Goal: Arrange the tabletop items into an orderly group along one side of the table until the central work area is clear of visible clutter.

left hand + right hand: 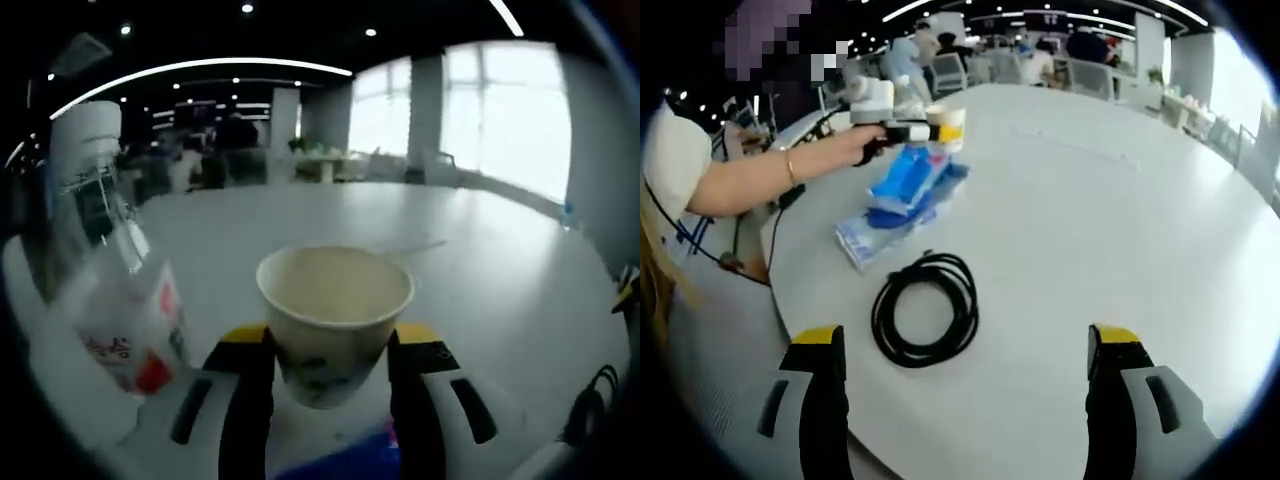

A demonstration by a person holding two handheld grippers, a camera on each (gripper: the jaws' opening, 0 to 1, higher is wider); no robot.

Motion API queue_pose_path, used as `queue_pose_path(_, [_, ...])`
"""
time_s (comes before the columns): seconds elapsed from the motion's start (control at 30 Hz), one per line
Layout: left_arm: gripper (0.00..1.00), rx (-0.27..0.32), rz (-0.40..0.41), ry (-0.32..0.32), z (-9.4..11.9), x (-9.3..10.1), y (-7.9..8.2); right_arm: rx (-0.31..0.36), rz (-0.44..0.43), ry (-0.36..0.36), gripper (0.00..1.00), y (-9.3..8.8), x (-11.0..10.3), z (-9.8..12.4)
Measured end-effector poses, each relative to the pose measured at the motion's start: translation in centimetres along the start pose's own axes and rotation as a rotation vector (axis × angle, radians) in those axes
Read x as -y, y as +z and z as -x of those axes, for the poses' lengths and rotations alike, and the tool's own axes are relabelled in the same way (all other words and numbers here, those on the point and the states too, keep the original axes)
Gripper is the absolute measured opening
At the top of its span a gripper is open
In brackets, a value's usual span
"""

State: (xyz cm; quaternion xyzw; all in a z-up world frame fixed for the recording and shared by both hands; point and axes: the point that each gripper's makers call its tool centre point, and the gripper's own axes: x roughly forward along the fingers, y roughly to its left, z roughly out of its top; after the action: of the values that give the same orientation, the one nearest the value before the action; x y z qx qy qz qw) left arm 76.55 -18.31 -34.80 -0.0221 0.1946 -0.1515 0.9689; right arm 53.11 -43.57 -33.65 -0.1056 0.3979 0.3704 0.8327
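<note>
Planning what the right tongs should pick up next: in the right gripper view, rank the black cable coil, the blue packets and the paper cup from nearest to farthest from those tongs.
1. Black cable coil: just ahead of the open right tongs, slightly left.
2. Blue packets: farther up the table, left of centre.
3. Paper cup: farthest, held above the packets in the left tongs.

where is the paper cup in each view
Left gripper view: the cup sits low at centre, clamped between this gripper's own jaws, with a bottle to its left.
Right gripper view: the cup is small at upper left, held by the left gripper above blue packets.
Shared landmark: the white table, seen behind the cup.
</note>
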Motion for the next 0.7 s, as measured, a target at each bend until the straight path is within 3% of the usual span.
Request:
queue_pose_path(0.4, [0.42,-0.062,0.023,0.012,0.1,-0.2,-1.9,0.000,-0.002,-0.001,0.98,0.0,-0.1,0.0])
queue_pose_path(0.7, [0.44,-0.070,0.014,0.011,0.3,-0.2,-2.1,0.001,-0.007,-0.005,0.98,-0.1,0.0,0.1])
